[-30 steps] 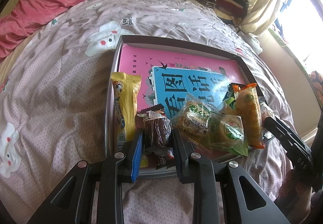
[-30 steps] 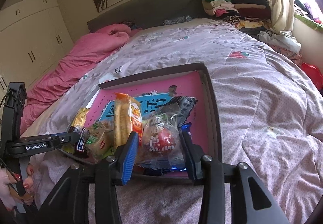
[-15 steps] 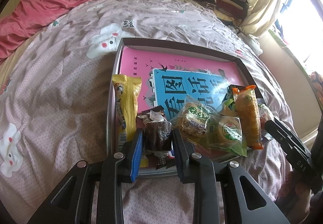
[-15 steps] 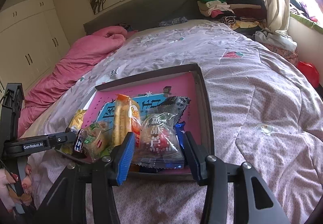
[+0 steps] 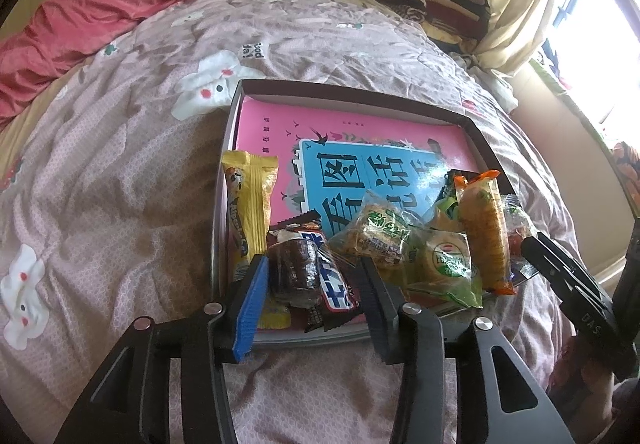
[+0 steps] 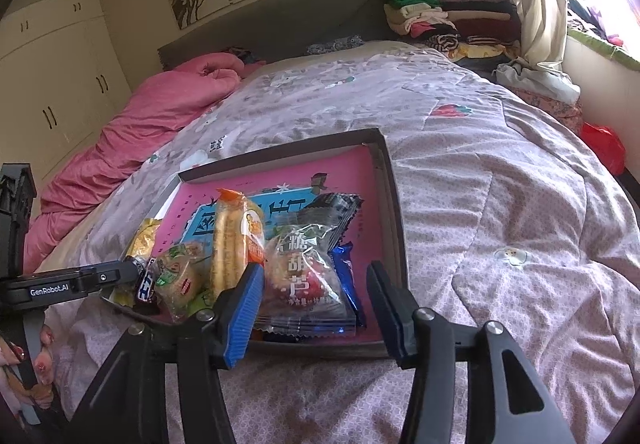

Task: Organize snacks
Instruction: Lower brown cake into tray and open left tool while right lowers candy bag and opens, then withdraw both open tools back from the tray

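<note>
Snacks (image 5: pixel 400 240) lie bunched along the near edge of the tray (image 5: pixel 360 91). The left gripper (image 5: pixel 312 276) has just been opening, released around the brown cake (image 5: pixel 294 268); the right gripper (image 6: pixel 316 292) likewise around the clear packet (image 6: pixel 304 276), long axis pointing away. Lower wrappers are hidden.

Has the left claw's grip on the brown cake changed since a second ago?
Yes. The left claw has just been opening: its pads now stand clear of the brown cake, which lies between them in the tray.
</note>
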The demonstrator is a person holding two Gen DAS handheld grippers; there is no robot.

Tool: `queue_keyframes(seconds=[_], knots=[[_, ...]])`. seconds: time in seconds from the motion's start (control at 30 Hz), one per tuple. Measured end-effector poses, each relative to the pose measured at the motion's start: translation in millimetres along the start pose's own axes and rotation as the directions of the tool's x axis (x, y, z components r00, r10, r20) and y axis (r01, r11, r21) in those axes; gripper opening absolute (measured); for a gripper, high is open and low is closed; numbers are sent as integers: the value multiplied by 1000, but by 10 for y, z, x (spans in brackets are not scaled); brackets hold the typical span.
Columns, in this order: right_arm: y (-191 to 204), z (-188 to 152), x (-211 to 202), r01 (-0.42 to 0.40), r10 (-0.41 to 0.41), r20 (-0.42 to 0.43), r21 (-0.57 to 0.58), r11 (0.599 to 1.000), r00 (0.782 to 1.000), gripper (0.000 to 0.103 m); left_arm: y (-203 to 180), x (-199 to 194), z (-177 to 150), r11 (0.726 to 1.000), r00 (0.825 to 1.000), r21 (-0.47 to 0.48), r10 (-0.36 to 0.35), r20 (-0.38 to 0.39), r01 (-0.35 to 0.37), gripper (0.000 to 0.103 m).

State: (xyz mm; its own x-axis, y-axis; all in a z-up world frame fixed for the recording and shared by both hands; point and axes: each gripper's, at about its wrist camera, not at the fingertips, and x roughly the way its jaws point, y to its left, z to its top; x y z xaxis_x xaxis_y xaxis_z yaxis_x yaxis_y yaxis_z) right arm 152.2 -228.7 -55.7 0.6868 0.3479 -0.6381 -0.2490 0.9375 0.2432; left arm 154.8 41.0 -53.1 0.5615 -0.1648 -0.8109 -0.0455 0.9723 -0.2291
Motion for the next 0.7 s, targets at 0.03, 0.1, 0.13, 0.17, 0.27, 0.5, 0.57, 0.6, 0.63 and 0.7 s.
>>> queue_keyframes(seconds=[0.03,0.1,0.13,0.17,0.27,0.5,0.57,0.6,0.63,0.7], knots=[[-1,1,-2,1,-1,1,1,1000,1000,55,0,-7,-3,1000,1000,-1,-1,1,1,49],[-5,-2,0,2,-2,-1,0,1000,1000,55,2,-11,4,1000,1000,-3,-3,1,3,51],[-6,-2,-3,4,-4,0,0,1000,1000,55,5,-11,7,1000,1000,-2,0,1,0,52],[-11,-1,-10,3,-3,2,2,1000,1000,55,5,-18,9,1000,1000,1,1,2,-1,53],[-23,1,-25,9,-9,8,4,1000,1000,56,11,-37,16,1000,1000,0,1,5,-1,56],[-40,8,-65,24,-24,26,5,1000,999,62,20,-106,32,1000,1000,-4,4,26,-4,65],[-36,10,-82,31,-31,32,2,1000,999,63,16,-134,37,1000,999,-2,7,34,-7,67],[-35,14,-86,33,-33,35,1,999,999,64,14,-148,41,1000,999,-1,8,38,-8,68],[-34,16,-95,34,-34,37,1,999,999,65,12,-165,40,1000,999,0,7,44,-7,70],[-32,21,-108,41,-41,42,1,999,998,67,12,-189,41,1000,999,0,6,49,-6,73]])
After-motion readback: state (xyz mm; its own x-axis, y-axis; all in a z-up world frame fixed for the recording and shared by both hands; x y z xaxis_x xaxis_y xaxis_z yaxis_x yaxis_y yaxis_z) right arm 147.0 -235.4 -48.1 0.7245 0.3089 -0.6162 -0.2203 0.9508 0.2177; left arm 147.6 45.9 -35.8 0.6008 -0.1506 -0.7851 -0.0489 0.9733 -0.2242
